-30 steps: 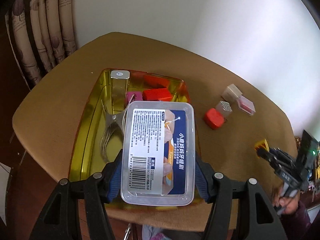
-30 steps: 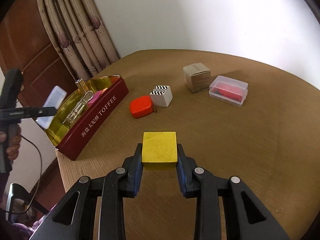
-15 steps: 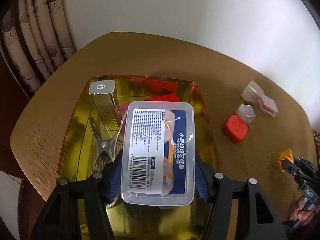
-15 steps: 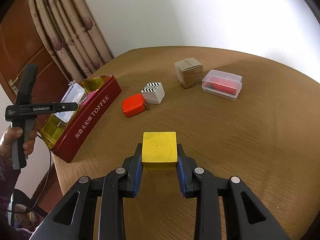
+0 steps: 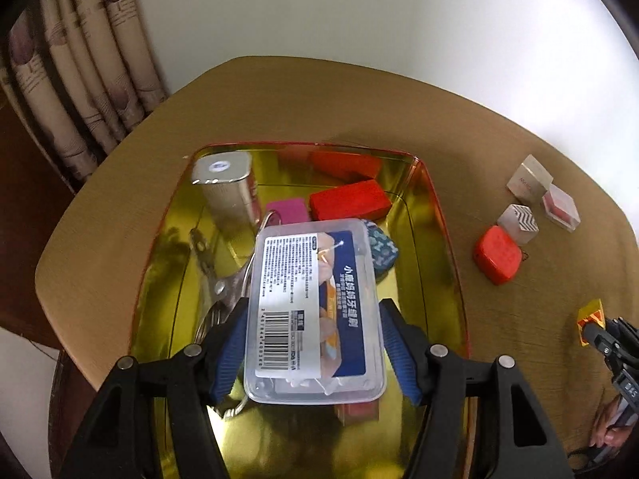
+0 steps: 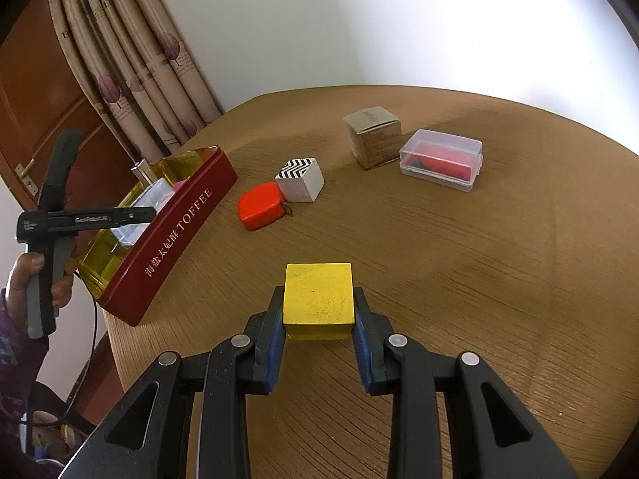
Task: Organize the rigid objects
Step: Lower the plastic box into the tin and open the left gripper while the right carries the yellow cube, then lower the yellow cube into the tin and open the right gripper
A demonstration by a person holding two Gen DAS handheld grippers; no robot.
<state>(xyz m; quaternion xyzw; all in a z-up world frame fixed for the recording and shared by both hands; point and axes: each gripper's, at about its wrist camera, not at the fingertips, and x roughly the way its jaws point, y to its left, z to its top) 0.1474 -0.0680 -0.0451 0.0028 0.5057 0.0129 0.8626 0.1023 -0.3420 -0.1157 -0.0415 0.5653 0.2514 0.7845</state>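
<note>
Gripping a clear plastic box [image 5: 313, 315] by its long sides, the left gripper [image 5: 313, 343] is holding it over the gold interior of the toffee tin [image 5: 443, 215], its blue pads [image 5: 229, 343] pressing against the box walls. Inside the tin, ahead and to the left of the fingers, a silver metal canister [image 5: 225, 185] is standing upright, with metal clips [image 5: 211, 279] lying just left of the held box. Directly ahead of the box, a pink block [image 5: 287, 209] and a red block [image 5: 349, 199] are lying side by side, and a blue patterned item [image 5: 383, 249] is showing at the box's right edge. To the right of the tin, on the wooden table [image 6: 479, 259], a red case [image 6: 259, 205] is touching a zigzag-patterned cube [image 6: 301, 179]; further right, a cardboard box [image 6: 373, 135] is sitting just beside a small clear case [image 6: 441, 163] with red contents. The right gripper [image 6: 319, 319] is clamping a yellow cube [image 6: 318, 299] between its fingers, low over the table and well apart from the tin at its left.
</note>
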